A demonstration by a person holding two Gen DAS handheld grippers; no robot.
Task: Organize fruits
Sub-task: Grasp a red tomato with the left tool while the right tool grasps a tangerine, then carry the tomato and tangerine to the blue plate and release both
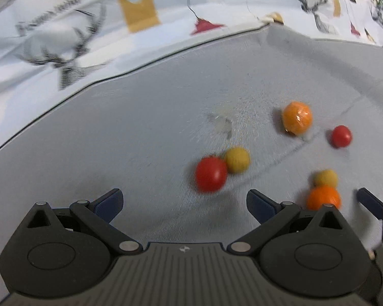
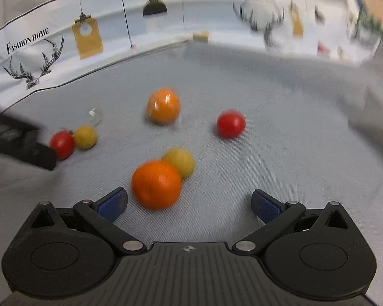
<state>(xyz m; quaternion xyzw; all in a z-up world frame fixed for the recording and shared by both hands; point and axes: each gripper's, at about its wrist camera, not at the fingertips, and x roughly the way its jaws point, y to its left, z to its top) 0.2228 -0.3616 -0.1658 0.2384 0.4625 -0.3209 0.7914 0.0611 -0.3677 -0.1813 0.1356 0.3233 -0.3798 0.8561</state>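
Right hand-held gripper (image 2: 189, 204), jaws wide and empty, sits nearest my target: the orange (image 2: 156, 185) just ahead, slightly left.

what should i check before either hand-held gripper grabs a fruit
1. Left hand-held gripper open, empty: ok.
2. Right hand-held gripper open, empty: ok.
3. Near orange just ahead of the right fingers: ok.
4. Near orange free of neighbours: not ok, a yellow fruit touches it.
5. Left tomato free: not ok, another yellow fruit sits against it.
6. Place to sort fruit into: cannot tell, none in view.
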